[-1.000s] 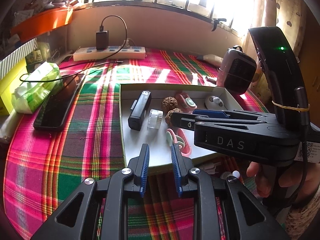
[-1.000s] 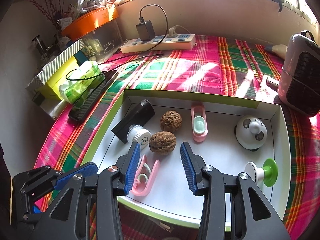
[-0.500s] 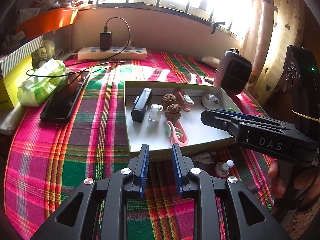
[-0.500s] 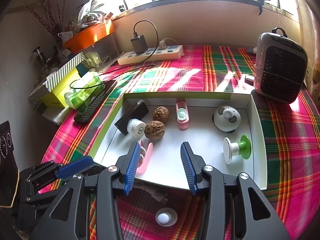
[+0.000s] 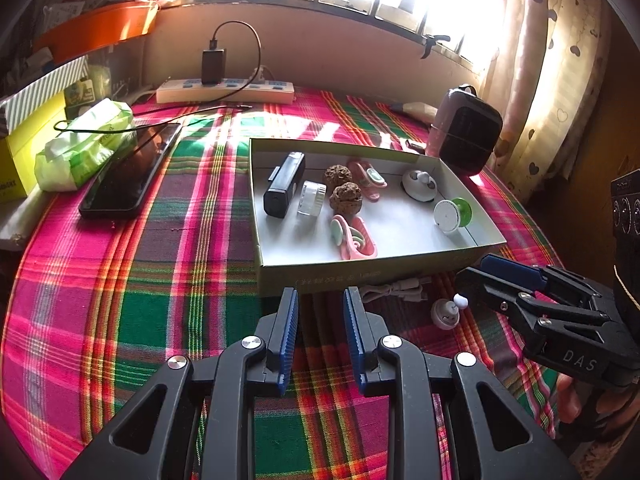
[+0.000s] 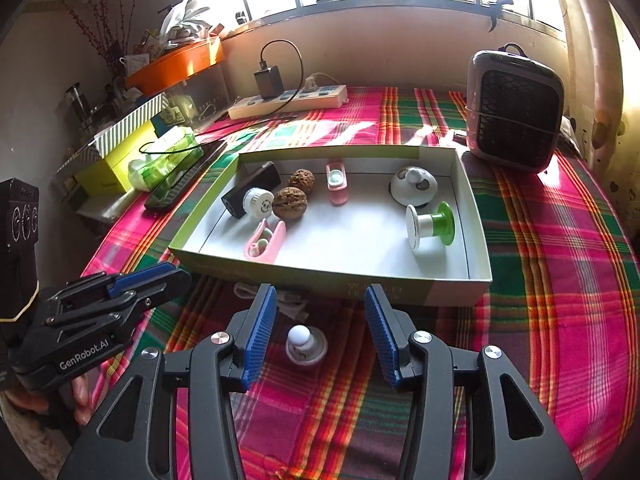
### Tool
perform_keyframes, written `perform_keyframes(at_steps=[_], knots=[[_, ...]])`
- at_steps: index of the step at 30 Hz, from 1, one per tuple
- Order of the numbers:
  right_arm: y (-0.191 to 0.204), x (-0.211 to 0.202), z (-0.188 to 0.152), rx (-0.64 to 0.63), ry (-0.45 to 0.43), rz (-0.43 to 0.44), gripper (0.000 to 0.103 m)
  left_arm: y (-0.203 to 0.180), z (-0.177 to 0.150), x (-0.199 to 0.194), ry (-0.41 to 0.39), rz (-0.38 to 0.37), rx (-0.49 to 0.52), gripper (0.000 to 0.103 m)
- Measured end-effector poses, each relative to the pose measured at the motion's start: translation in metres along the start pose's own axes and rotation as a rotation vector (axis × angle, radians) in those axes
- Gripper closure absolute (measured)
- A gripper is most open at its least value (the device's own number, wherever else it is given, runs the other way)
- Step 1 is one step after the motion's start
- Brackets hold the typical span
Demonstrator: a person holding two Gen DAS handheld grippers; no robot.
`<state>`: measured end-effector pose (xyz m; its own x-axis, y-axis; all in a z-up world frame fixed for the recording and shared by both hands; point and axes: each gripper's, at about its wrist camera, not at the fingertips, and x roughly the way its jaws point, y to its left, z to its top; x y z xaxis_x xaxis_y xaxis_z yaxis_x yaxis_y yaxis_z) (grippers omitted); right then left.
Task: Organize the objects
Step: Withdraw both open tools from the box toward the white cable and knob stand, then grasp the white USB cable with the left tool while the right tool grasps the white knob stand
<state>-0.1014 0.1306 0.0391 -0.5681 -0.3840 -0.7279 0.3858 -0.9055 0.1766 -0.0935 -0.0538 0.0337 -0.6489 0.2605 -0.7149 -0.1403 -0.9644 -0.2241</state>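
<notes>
A shallow white-lined box [image 6: 478,236] [image 5: 280,276] sits on the plaid cloth. It holds a black device [image 6: 252,188], a white cap [image 6: 258,200], two walnuts [image 6: 290,202], pink clips [image 6: 266,242], a white dome [image 6: 412,186] and a green-and-white spool [image 6: 430,226]. In front of the box lie a small white knob [image 6: 306,346] [image 5: 446,314] and a coiled white cable [image 5: 394,292]. My right gripper [image 6: 319,294] [image 5: 474,274] is over the knob with its jaws opening; the knob lies between them, untouched. My left gripper [image 5: 320,296] [image 6: 176,276] is narrowly open and holds nothing.
A grey heater [image 6: 516,112] stands at the back right of the box. A power strip [image 6: 288,100] with a charger lies by the wall. A phone [image 5: 128,172], a tissue pack [image 5: 84,144] and a yellow box [image 5: 24,152] sit on the left.
Both grippers have drawn back from the box toward the near edge. The right one left the box, now stands over the small white knob, and its jaws have widened.
</notes>
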Motion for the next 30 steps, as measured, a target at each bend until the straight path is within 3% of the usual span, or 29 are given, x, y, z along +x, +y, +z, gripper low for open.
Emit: perform_keyframes(at_steps=[10, 15, 24, 30], knots=[[0.006, 0.015, -0.016, -0.042, 0.063, -0.017, 0.051, -0.003, -0.005, 0.008, 0.03, -0.02, 0.005, 0.079], [0.011, 0.024, -0.018, -0.087, 0.086, -0.066, 0.051, -0.004, -0.004, 0.013, 0.045, -0.031, 0.01, 0.078], [0.012, 0.026, -0.02, -0.133, 0.071, -0.109, 0.051, -0.01, -0.003, 0.024, 0.072, -0.059, 0.028, 0.075], [0.007, 0.023, -0.02, -0.122, 0.064, -0.101, 0.072, -0.017, -0.001, 0.031, 0.081, -0.076, 0.049, 0.074]])
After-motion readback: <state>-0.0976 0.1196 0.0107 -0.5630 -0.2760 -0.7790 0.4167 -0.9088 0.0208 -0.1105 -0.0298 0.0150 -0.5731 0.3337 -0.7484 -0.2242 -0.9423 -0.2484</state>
